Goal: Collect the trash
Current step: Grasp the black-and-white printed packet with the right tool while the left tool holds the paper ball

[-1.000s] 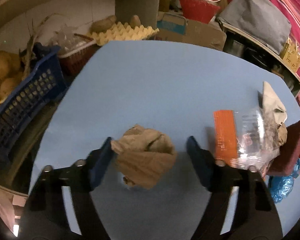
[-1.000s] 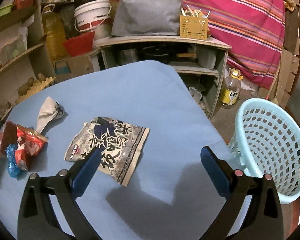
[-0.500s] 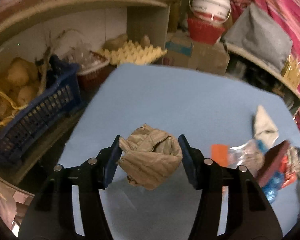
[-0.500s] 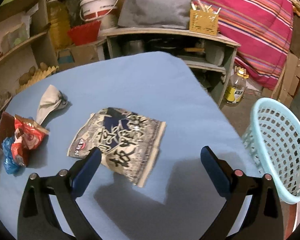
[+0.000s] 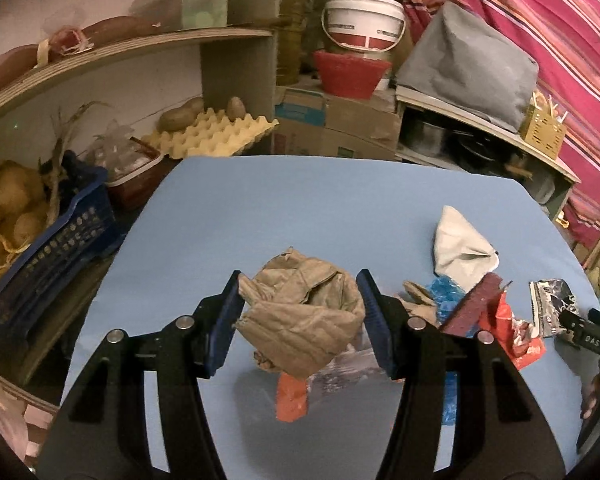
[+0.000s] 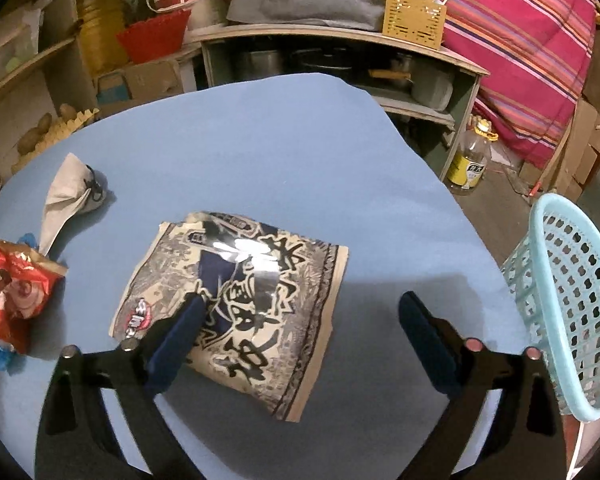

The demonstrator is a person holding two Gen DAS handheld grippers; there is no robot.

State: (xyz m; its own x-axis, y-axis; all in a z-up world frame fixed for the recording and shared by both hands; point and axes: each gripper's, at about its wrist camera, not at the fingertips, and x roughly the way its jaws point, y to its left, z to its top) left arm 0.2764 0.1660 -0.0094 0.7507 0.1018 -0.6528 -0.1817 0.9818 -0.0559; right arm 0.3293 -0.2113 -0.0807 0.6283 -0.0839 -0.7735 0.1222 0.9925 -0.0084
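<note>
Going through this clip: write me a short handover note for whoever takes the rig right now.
Left gripper: shut on the crumpled brown paper, lifted off the blue table.
Right gripper: open, jaws just been closing, over the printed snack bag lying flat; not gripped yet.
Bin: light blue basket beside the table's right edge.
Left on the table: white wrapper, red wrapper, blue plastic, orange packet.
Next: probably drop the paper in the basket, then grab the bag.

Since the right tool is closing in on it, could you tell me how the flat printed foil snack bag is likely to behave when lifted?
The flat blue-and-cream printed foil snack bag looks empty, so probably very light. It lies thin and creased on the blue table, so it will likely flop and bend from one pinched edge. Its glossy glare suggests a slippery film that may slide between the pads.
</note>
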